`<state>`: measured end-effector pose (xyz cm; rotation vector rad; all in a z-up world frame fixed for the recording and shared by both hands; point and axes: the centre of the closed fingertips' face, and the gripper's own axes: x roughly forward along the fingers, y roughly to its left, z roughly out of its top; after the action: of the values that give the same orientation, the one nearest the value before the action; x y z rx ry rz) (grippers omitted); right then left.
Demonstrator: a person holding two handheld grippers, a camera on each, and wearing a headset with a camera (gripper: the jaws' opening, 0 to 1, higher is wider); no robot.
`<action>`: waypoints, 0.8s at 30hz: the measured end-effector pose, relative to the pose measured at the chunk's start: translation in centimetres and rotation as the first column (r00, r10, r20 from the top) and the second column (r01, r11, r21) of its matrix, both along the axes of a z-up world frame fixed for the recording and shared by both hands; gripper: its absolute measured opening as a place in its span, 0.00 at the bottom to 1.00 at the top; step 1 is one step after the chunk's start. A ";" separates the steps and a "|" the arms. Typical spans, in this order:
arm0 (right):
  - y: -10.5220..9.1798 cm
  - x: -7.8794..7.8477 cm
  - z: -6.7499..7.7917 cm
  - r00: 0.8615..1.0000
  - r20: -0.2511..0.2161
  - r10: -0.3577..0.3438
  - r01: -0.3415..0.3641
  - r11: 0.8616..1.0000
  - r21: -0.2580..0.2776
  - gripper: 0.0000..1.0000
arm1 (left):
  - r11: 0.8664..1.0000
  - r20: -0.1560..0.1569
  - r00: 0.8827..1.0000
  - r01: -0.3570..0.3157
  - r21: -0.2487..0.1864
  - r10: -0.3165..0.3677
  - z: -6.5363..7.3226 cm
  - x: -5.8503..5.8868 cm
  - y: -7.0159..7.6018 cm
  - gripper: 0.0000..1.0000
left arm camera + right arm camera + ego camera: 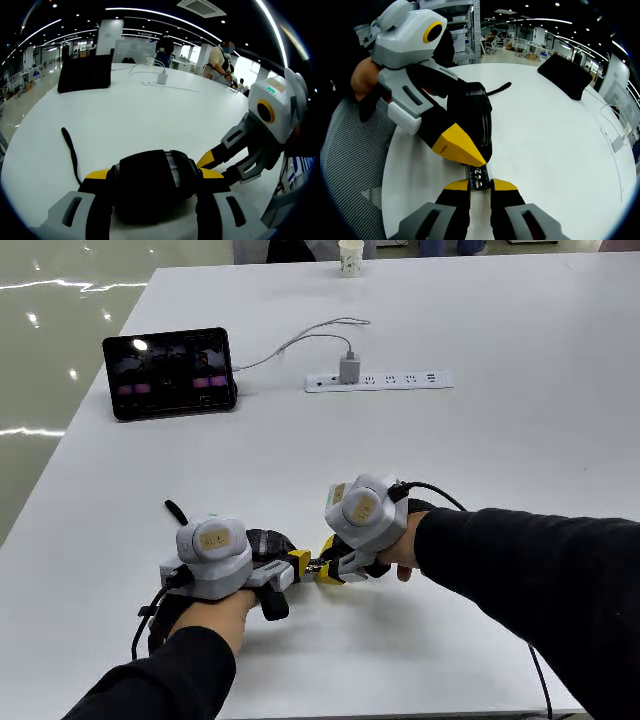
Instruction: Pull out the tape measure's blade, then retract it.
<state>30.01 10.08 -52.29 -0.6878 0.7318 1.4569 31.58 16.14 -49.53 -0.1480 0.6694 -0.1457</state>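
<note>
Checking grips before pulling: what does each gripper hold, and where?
The left gripper holds the tape measure by its case; the right gripper pinches its blade.

Far left on the white table [480, 440], a dark tablet [170, 372] sits propped, its cable [290, 340] running right to a charger [349, 367] in the power strip [400, 380]. Paper cup [351, 256] at the far edge.

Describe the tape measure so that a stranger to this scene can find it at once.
On the big white table, look near the front edge, where two grippers meet. The tape measure is the chunky black case clamped in the left gripper's yellow-tipped jaws. Unlike the flat black tablet farther back, it trails a thin strap and feeds a numbered blade into the right gripper.
</note>
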 end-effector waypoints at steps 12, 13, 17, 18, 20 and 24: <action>0.9 -0.2 -0.2 1.000 0.009 0.006 -0.007 1.000 0.017 0.12 | 1.000 -0.003 1.000 0.000 -0.002 0.000 -0.1 0.0 0.0 0.63; 1.0 -0.3 -0.1 1.000 0.008 0.007 -0.007 1.000 0.019 0.12 | 1.000 -0.003 1.000 0.000 -0.001 0.000 -0.1 0.0 0.0 0.63; 1.1 -0.3 -0.1 1.000 0.005 0.005 -0.005 1.000 0.027 0.11 | 1.000 -0.003 1.000 -0.001 -0.002 0.001 -0.1 0.0 0.0 0.63; 1.2 -0.3 -0.1 1.000 0.003 0.003 -0.003 1.000 0.028 0.11 | 1.000 -0.003 1.000 -0.001 -0.002 0.001 -0.1 0.0 0.0 0.63; 1.3 -0.3 -0.1 1.000 0.003 0.001 -0.001 0.999 0.032 0.12 | 1.000 -0.003 1.000 -0.001 -0.001 0.001 -0.1 0.0 0.0 0.63; 1.4 -0.3 -0.1 1.000 -0.002 -0.007 0.007 0.999 0.037 0.12 | 1.000 -0.003 1.000 -0.002 -0.002 0.002 -0.1 0.1 0.0 0.63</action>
<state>29.73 11.49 -52.38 -0.6547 0.7066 1.4613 31.63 16.13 -49.62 -0.1508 0.6721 -0.1447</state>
